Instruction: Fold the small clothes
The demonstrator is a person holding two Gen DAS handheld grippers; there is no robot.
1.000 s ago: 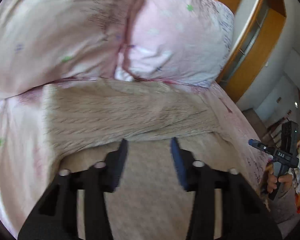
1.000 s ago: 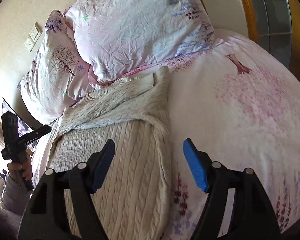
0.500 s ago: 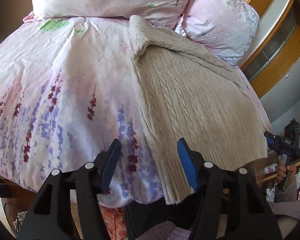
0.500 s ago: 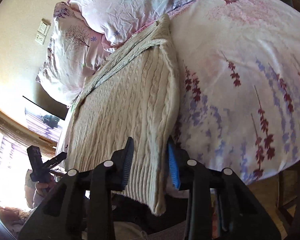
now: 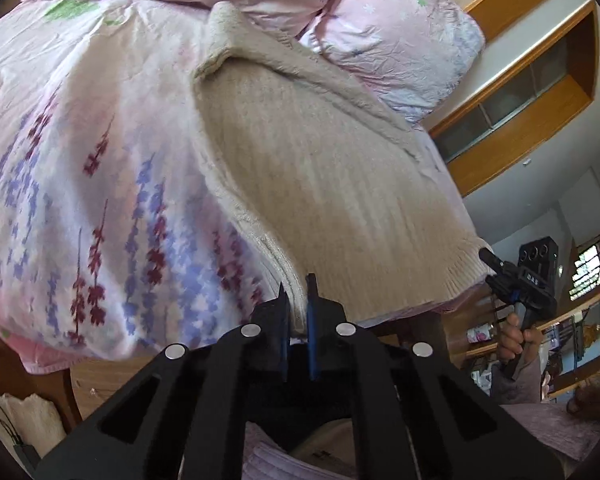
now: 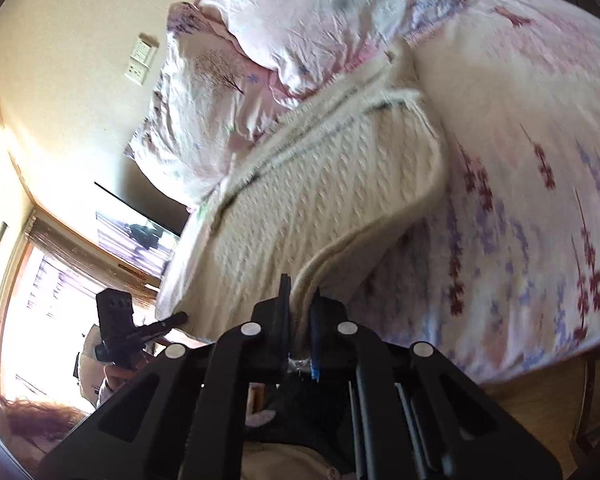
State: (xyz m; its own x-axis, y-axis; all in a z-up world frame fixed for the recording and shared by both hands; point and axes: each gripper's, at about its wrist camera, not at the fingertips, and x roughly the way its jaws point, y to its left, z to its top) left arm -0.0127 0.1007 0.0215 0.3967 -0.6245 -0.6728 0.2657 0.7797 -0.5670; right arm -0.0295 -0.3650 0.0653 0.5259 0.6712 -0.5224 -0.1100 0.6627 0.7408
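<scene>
A cream cable-knit sweater (image 5: 320, 168) lies lengthwise on the bed, its sleeves folded across near the pillows. My left gripper (image 5: 297, 292) is shut on the sweater's ribbed hem at its left corner. In the right wrist view the same sweater (image 6: 324, 192) runs away from me, and my right gripper (image 6: 300, 296) is shut on the hem at its right corner, where the edge lifts off the quilt. The right gripper also shows in the left wrist view (image 5: 496, 266), at the hem's far corner. The left gripper also shows in the right wrist view (image 6: 172, 320).
The bed has a pink floral quilt (image 5: 80, 184) that also shows in the right wrist view (image 6: 540, 184). Two pink pillows (image 6: 300, 20) stand at the head. A wooden window frame (image 5: 540, 92) is to the right. The quilt hangs over the near bed edge.
Both grippers have come back to the near hem and closed on it, the left on the left corner, the right on the right corner. They were open half a second ago.
</scene>
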